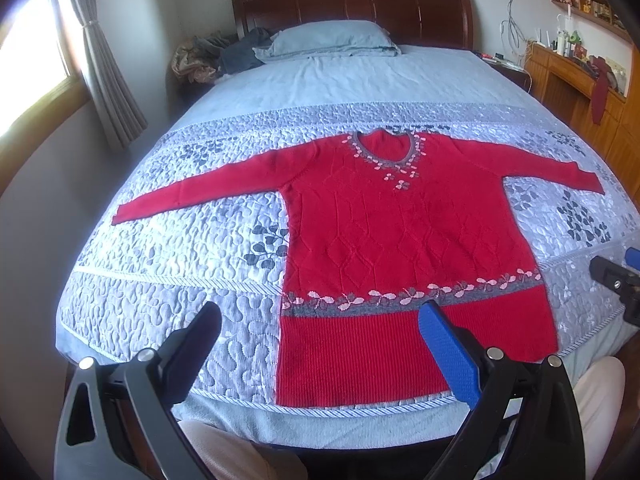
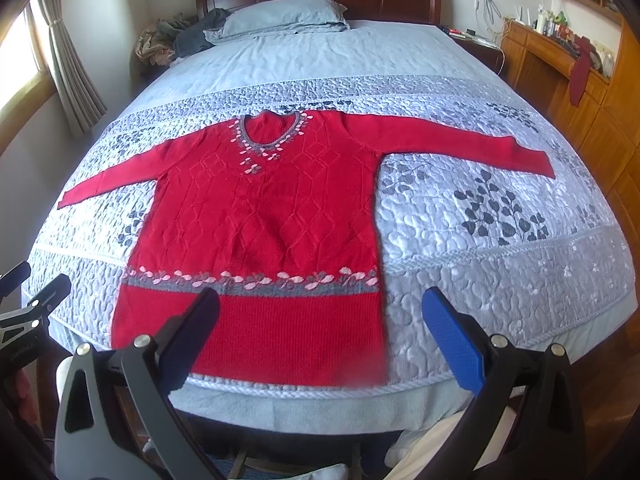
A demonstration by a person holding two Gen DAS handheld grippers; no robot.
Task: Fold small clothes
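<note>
Ahead of both sets of jaws stretched the bed [image 1: 360,80], covered by a pale blue quilt [image 2: 480,240] with a grey leaf print, its braided edge running just beyond the fingertips. Beyond the far end stood a dark wooden headboard [image 1: 352,8]. Past the right jaws' blue side ran a wooden cabinet [image 2: 560,92].

On the quilt, straight in front of the jaws, lay the red sweater [image 1: 400,232], flat, front up, unfolded, both sleeves spread out sideways, hem nearest the grippers, grey-and-pink flower band above the ribbed hem, neckline pointing at the headboard. Far beyond it sat a blue pillow [image 2: 284,14] with a heap of dark clothes [image 2: 192,38] beside it.

Left gripper [image 1: 320,332] hovered over the near bed edge, jaws wide apart, nothing between them; its blue finger overlapped the hem in view, contact unclear. Right gripper [image 2: 320,320] likewise gaped empty, its black finger over the hem, its blue one over bare quilt beside the sweater's right side. Each gripper's tip showed at the edge of the other's view. Person's light trouser legs [image 1: 596,392] were visible beneath the jaws.
</note>
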